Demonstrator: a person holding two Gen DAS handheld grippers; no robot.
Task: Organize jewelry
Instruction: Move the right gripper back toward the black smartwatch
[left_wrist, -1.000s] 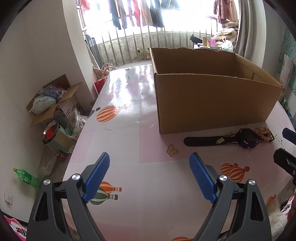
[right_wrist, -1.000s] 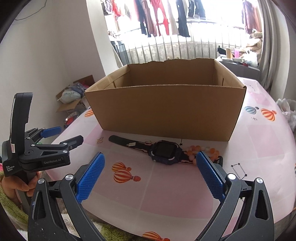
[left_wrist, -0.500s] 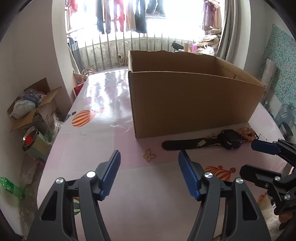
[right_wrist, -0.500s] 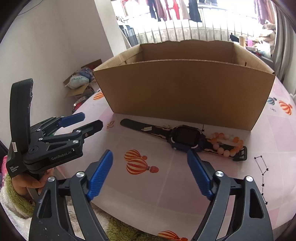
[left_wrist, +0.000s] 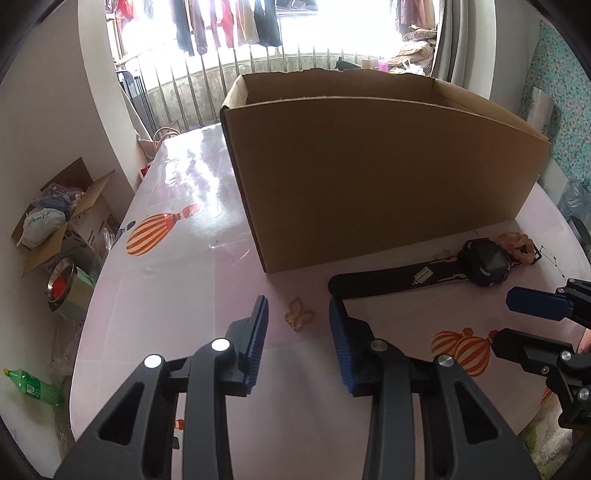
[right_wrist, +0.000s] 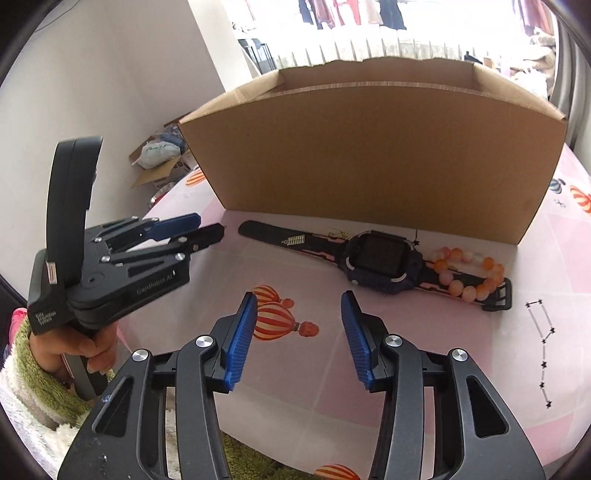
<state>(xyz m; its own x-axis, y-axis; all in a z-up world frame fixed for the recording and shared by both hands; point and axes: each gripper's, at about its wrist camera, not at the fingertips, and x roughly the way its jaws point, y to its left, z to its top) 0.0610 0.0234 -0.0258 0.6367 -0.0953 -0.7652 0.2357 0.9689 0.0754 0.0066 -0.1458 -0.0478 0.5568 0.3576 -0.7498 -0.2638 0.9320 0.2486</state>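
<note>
The desk (left_wrist: 177, 280) carried a cardboard box (left_wrist: 369, 177) – open-topped, its floor hidden. A watch (right_wrist: 380, 258) lay along the box's near wall, a bead bracelet (right_wrist: 469, 273) on its strap. Bare desk lay before them. The left tongs (left_wrist: 297, 332) had just been closing, empty, around a gold butterfly charm (left_wrist: 298, 317); the right tongs (right_wrist: 298, 332) – likewise narrowing, empty.
</note>
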